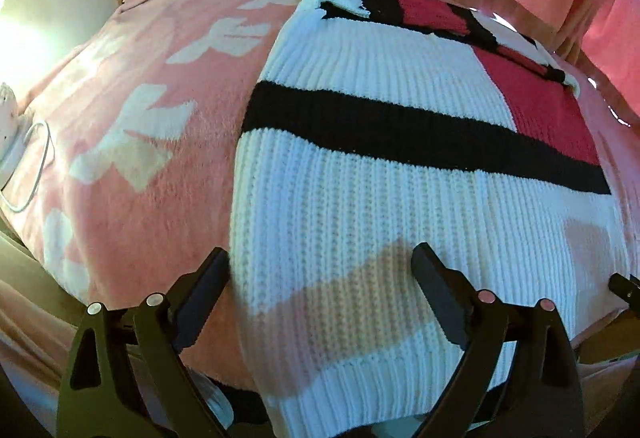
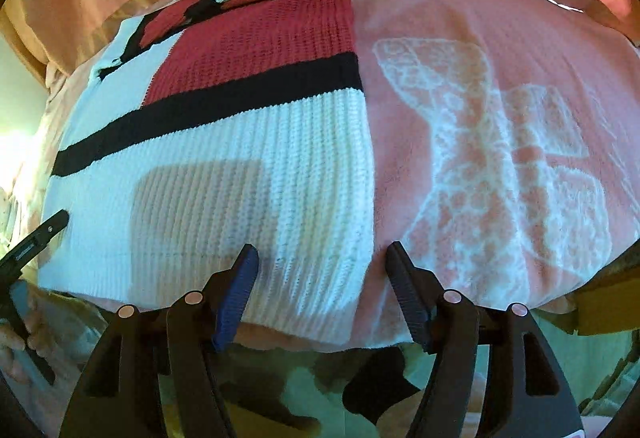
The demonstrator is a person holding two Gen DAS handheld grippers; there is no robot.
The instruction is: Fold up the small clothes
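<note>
Knitwear of this chunky ribbed sort looks soft, floppy and fairly light; it should drape and stretch rather than hold a shape, and its rough surface ought to grip well between pads. The sweater (image 1: pixel 360 174) lies flat on a pink blanket (image 1: pixel 132 142), white with a black stripe and a red block at its far end, where the collar area is bunched and turned over.

The left gripper (image 1: pixel 320 262) hangs over the near left edge of the sweater, jaws spread wide, nothing between them. The right gripper (image 2: pixel 320 258) stands over the near right edge, jaws well apart and empty.

Best holds, I judge, are the two near corners at the ribbed hem, pinching through the doubled layers so the cloth lifts evenly. Bare blanket lies open to both sides; a white cable (image 1: pixel 36 166) sits at the far left, well apart. The near blanket edge drops away just beneath both grippers.
</note>
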